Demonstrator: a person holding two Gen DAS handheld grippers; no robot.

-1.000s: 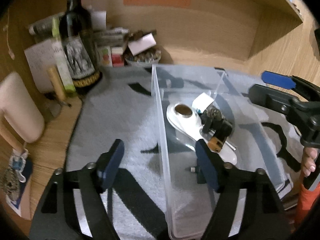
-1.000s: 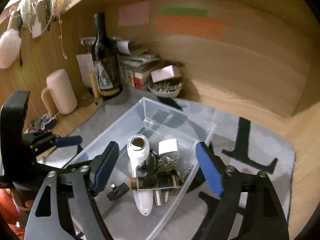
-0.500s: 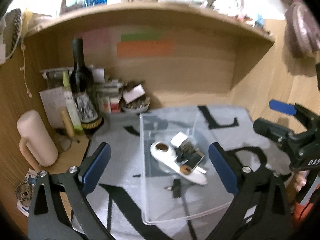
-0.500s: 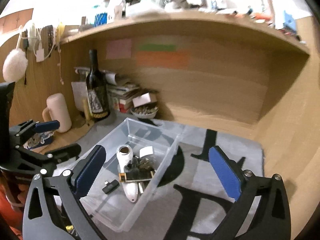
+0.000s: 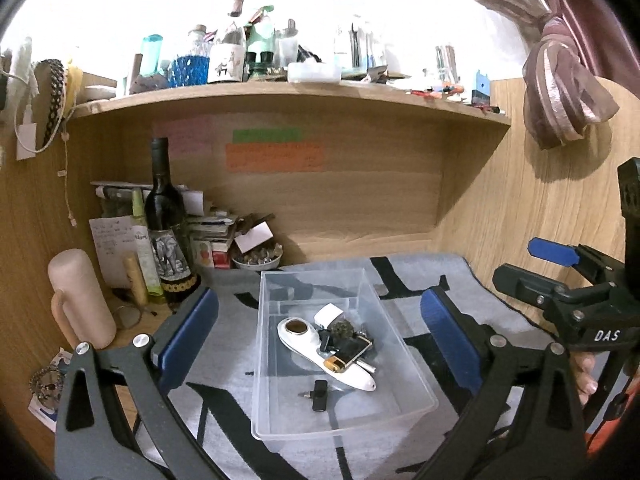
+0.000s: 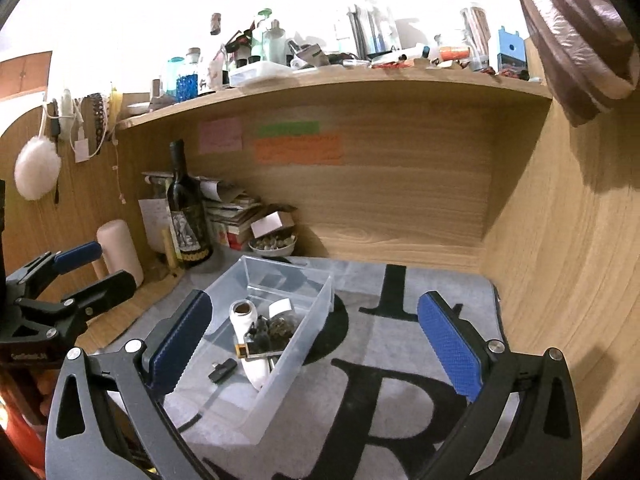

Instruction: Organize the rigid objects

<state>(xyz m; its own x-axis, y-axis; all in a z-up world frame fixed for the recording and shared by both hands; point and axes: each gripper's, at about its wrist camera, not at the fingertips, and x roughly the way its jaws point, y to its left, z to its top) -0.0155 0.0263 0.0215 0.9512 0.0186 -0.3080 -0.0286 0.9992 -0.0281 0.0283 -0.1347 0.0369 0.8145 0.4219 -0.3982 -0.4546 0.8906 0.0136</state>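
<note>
Your left gripper (image 5: 320,332) and right gripper (image 6: 316,336) both hang wide apart and empty above the clear plastic bin (image 5: 412,360), which holds the white handheld device (image 5: 320,346) and small clutter. Sorting looks finished; judge whether anything outside needs collecting.

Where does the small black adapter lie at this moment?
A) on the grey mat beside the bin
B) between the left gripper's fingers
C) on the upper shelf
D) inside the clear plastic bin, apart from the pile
D: the small black adapter lies on the floor of the clear plastic bin, nearer the camera than the white device and clutter.
</note>
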